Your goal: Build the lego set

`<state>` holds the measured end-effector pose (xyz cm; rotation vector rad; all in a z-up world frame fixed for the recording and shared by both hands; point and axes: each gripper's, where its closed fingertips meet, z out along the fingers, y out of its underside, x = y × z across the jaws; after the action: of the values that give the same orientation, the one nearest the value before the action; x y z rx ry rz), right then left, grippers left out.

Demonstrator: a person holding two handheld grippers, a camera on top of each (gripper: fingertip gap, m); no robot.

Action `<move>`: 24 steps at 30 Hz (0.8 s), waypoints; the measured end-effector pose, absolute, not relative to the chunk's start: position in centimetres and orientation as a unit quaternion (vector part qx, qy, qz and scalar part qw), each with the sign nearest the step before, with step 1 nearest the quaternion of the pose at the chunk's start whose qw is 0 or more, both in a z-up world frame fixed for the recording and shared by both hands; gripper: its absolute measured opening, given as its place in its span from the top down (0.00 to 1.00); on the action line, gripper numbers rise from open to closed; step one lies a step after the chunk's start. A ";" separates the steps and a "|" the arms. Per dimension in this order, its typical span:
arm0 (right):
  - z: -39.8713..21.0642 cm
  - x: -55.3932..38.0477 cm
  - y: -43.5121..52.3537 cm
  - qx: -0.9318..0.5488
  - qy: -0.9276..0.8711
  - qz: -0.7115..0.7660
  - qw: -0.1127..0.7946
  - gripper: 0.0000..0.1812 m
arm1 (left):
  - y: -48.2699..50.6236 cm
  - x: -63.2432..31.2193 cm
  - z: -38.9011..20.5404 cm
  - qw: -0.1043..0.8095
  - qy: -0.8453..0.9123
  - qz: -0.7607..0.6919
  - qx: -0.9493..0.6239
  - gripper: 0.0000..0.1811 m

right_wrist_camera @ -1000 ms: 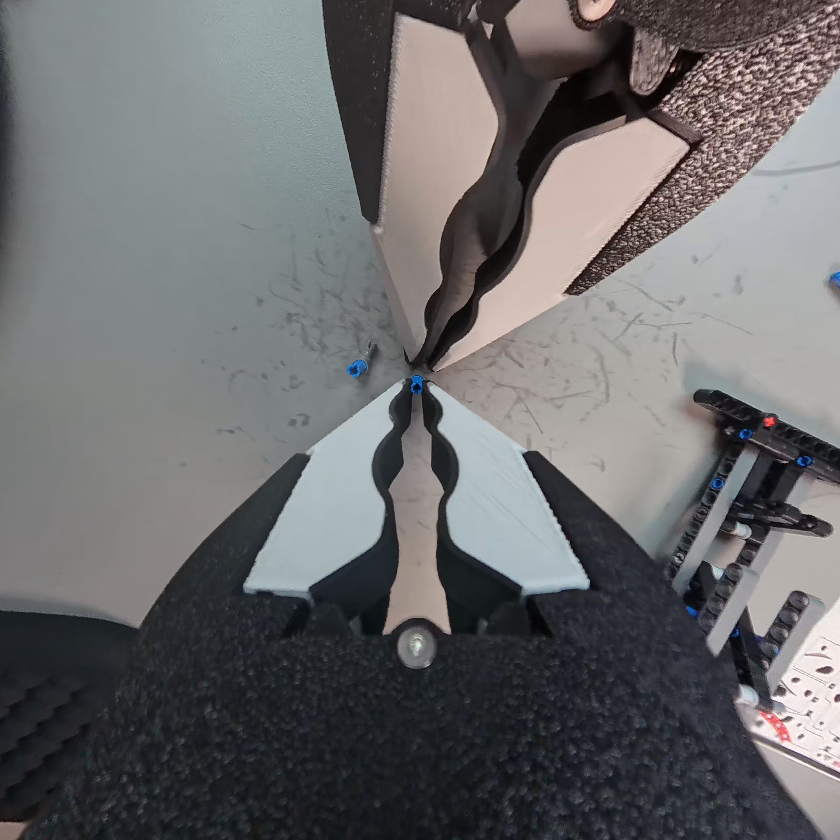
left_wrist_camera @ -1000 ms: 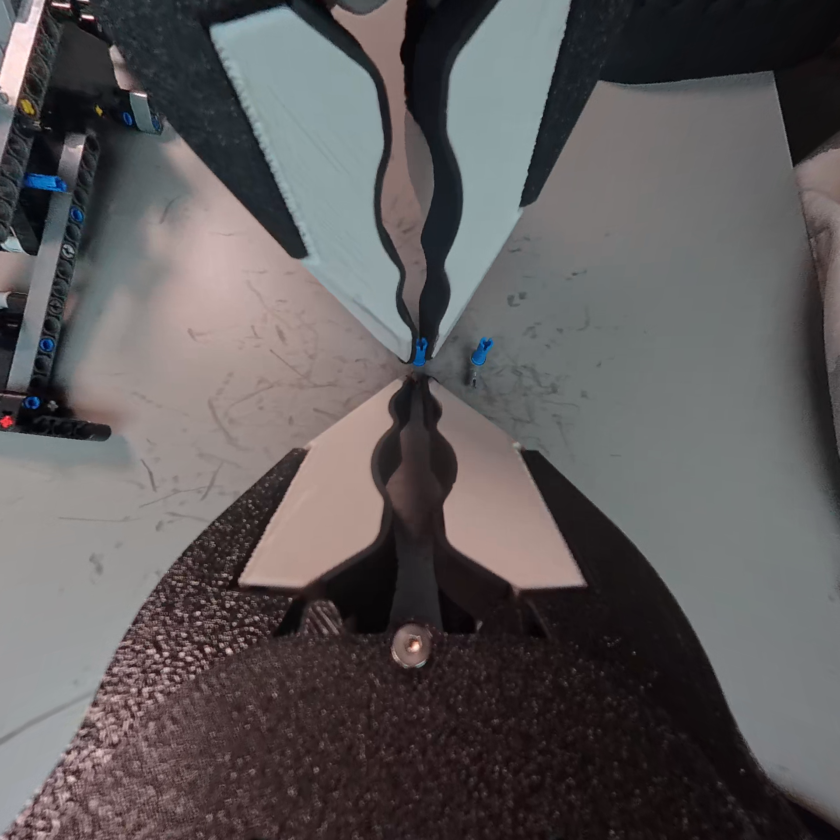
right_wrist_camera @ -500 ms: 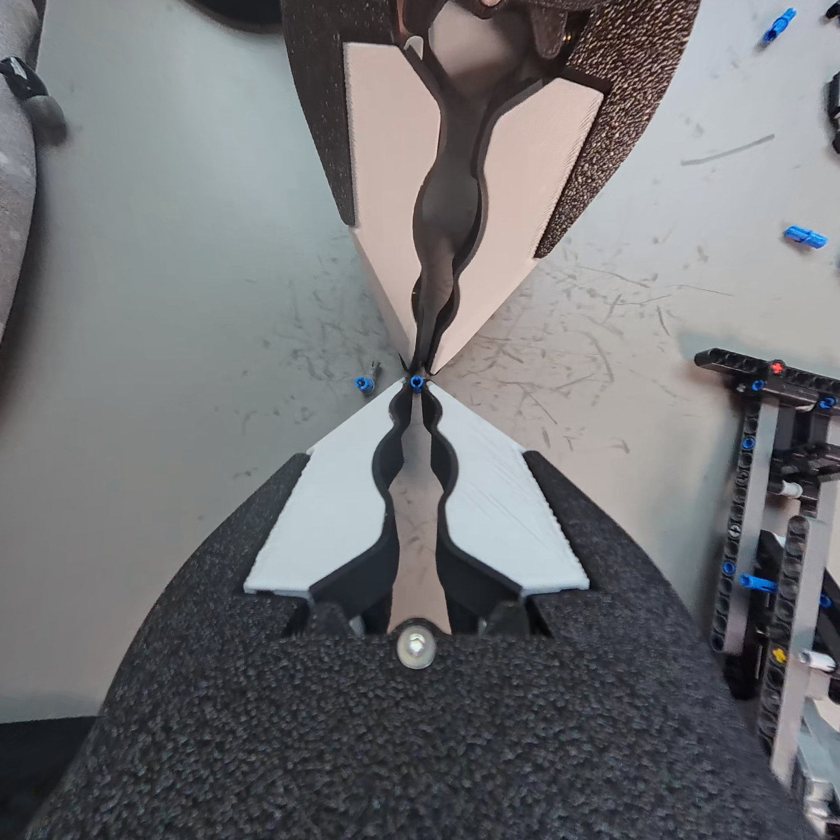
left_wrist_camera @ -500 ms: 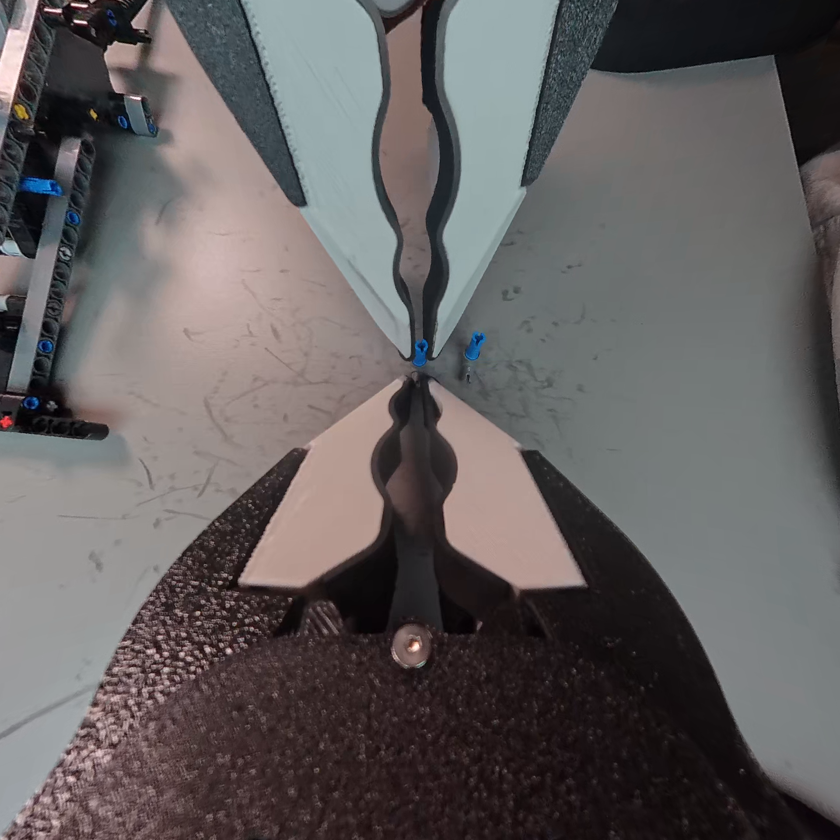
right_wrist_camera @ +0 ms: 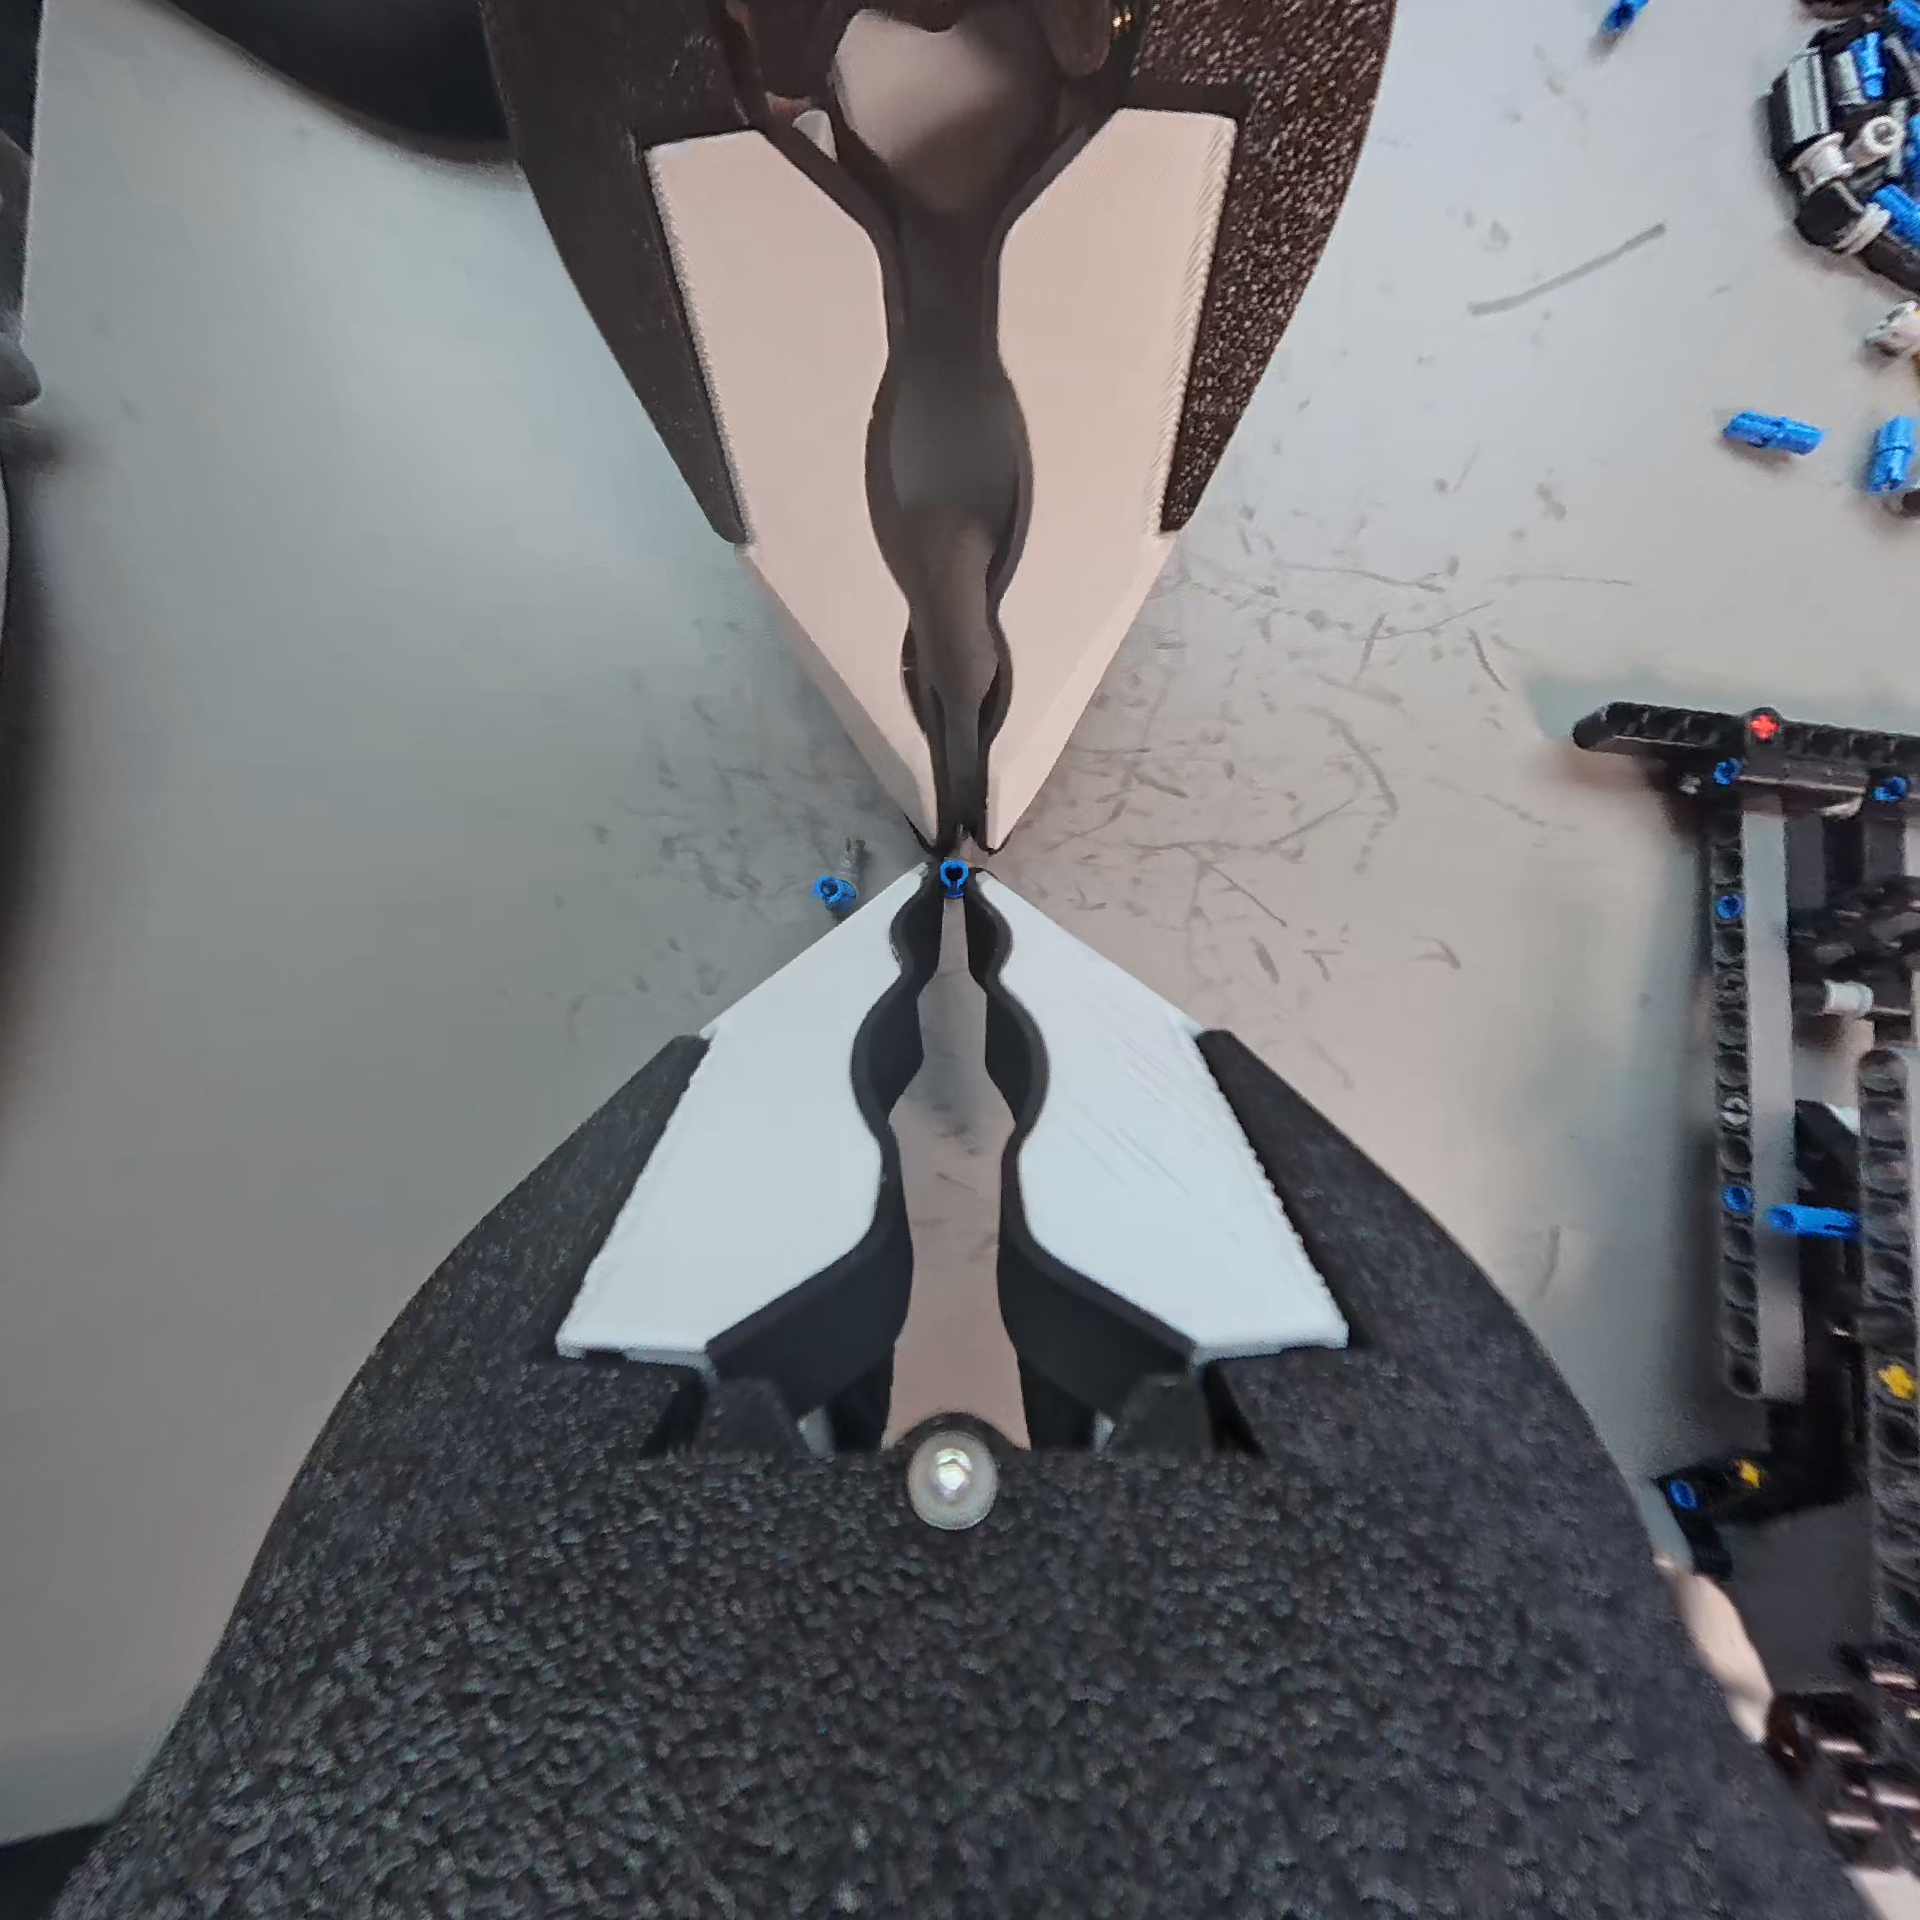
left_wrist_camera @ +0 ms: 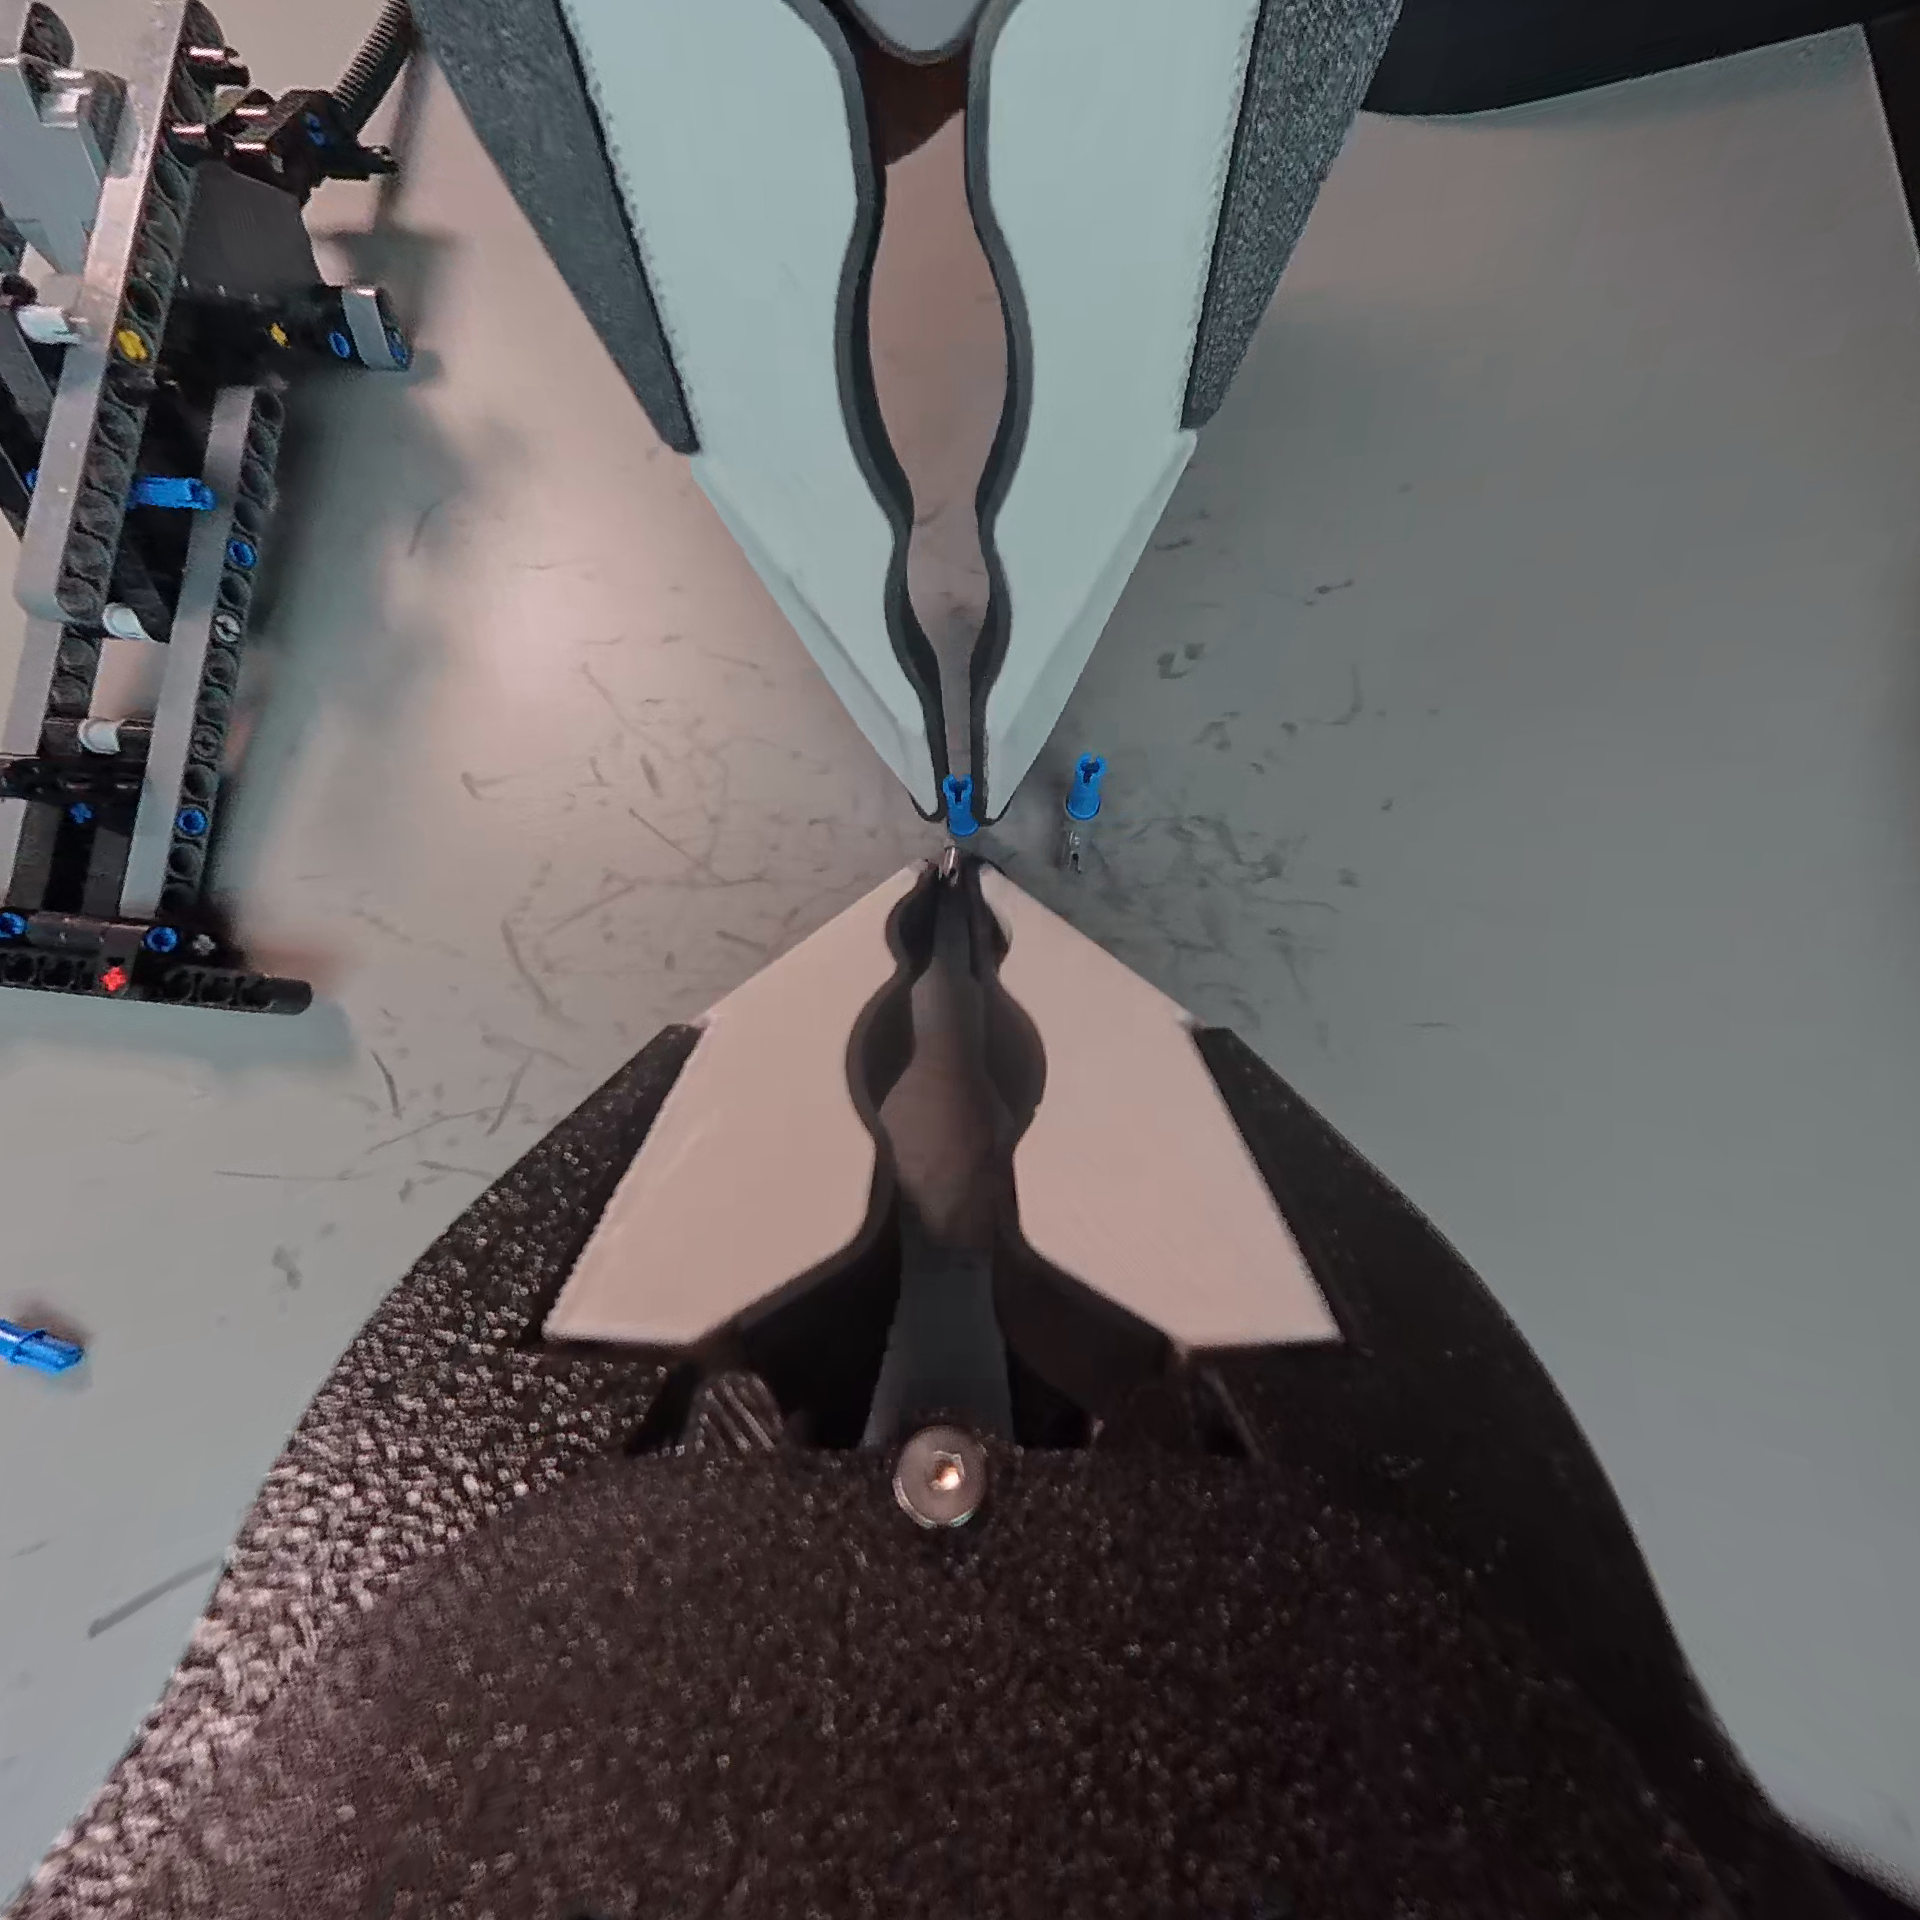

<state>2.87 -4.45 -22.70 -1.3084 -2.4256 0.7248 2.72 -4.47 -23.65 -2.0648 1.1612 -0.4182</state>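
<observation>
Tip to tip above the worktop (left_wrist_camera: pixel 1558 727): right tongs (right_wrist_camera: pixel 953 871) clamped on a blue pin (right_wrist_camera: pixel 952 874), left tongs (left_wrist_camera: pixel 951 862) pinching its grey end, probably to regrip.

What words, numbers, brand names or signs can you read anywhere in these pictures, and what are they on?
None: no text can be read in either view.
The table, the lego frame, the blue pin and the loose pin show no writing. Neither does the left hand-held gripper or the right hand-held gripper.
Any moulded marks on the beams are too small and blurred to read.
</observation>
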 end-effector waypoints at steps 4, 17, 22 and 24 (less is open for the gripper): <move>-22.7 2.8 -4.4 -0.475 -0.820 0.266 0.177 0.98 | -4.4 2.7 -23.7 0.366 0.460 -0.150 -0.795 0.96; -22.4 2.1 -3.7 -0.504 -0.768 0.313 0.241 0.98 | -2.4 1.0 -22.1 0.439 0.418 -0.083 -0.791 0.71; -20.8 2.2 -2.6 -0.505 -0.742 0.340 0.279 0.97 | -2.1 0.2 -17.0 0.543 0.336 -0.156 -0.753 0.73; -19.6 2.0 -1.7 -0.509 -0.722 0.356 0.306 0.95 | -2.2 -0.4 -14.3 0.591 0.288 -0.202 -0.726 0.73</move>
<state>1.97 -1.71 -19.65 -1.3458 -1.9096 0.9413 -0.36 -2.20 -14.27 -1.6895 0.6702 -0.4693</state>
